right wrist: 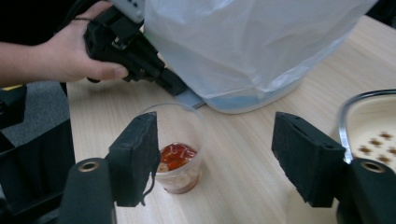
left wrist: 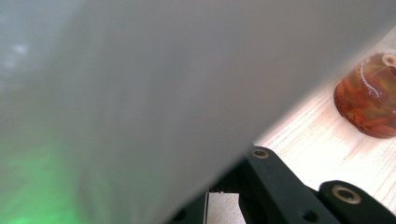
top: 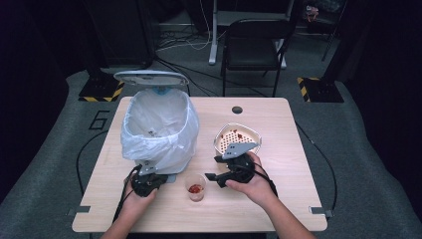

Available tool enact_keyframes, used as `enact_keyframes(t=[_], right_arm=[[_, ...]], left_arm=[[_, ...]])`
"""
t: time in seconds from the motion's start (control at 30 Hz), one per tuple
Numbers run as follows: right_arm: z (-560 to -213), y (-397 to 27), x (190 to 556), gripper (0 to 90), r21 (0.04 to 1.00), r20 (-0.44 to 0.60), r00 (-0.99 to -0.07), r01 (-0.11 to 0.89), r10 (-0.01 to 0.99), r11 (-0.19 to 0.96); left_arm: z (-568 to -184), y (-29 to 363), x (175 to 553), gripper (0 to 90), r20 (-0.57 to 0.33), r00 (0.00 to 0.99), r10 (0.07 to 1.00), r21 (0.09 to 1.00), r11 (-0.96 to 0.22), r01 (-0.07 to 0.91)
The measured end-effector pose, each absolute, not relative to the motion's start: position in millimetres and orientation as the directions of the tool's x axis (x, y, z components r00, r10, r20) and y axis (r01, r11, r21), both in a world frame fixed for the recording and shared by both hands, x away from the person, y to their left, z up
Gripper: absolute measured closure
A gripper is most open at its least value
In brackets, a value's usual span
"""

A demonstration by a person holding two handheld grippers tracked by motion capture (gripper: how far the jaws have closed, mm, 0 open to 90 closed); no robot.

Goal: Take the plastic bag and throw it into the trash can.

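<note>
On the wooden table (top: 278, 164) in front of me, my right gripper (top: 211, 177) has its jaws apart and they press on nothing. From the right gripper view I see the small clear cup (right wrist: 176, 148) just beyond my left pad, behind it and not between the two pads, and I cannot say if the pad touches the rim. This cup stands upright, and at the bottom there is red sauce with some pale pieces. From the high view the cup stands near the front edge, between my two hands, and my right jaws point toward it from the right side.

My left gripper (right wrist: 161, 77) is at the base of the trash bin (top: 157, 127), which has a white plastic bag (right wrist: 243, 46) over it and its lid (top: 151, 77) standing open at the back. The left jaws are closed; they reach to the grey-blue foot of the bin, but whether they clamp this foot I cannot tell, because the bag hides the tips. In the left gripper view the bag is very near and blurred.

To the right of the cup, the cream strainer bowl (top: 238, 138) sits on the table, just behind my right hand (top: 254, 186), with some red bits inside
</note>
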State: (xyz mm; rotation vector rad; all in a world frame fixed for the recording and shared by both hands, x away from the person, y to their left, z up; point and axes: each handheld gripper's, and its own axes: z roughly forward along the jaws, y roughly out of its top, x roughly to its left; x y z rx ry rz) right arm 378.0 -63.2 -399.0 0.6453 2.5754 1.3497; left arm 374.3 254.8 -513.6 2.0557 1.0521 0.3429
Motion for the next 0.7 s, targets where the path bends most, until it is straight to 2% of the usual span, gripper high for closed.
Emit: enact_keyframes(t=[0.27, 0.5, 0.7], right_arm=[[-419, -51, 373, 27.6, 0.808, 0.055, -0.915, 0.276, 0.4, 0.521], [-440, -38, 368, 15.2, 0.788, 0.076, -0.919, 0.293, 0.387, 0.541], [-457, -26, 365, 14.8, 0.778, 0.077, -0.924, 0.291, 0.375, 0.557]], left_arm=[[-514, 255, 374, 90.0, -0.107, 0.62, 0.777, 0.747, -0.348, 0.566], [-514, 255, 374, 90.0, -0.115, 0.616, 0.779, 0.747, -0.341, 0.571], [-514, 255, 374, 90.0, -0.108, 0.621, 0.777, 0.748, -0.348, 0.565]])
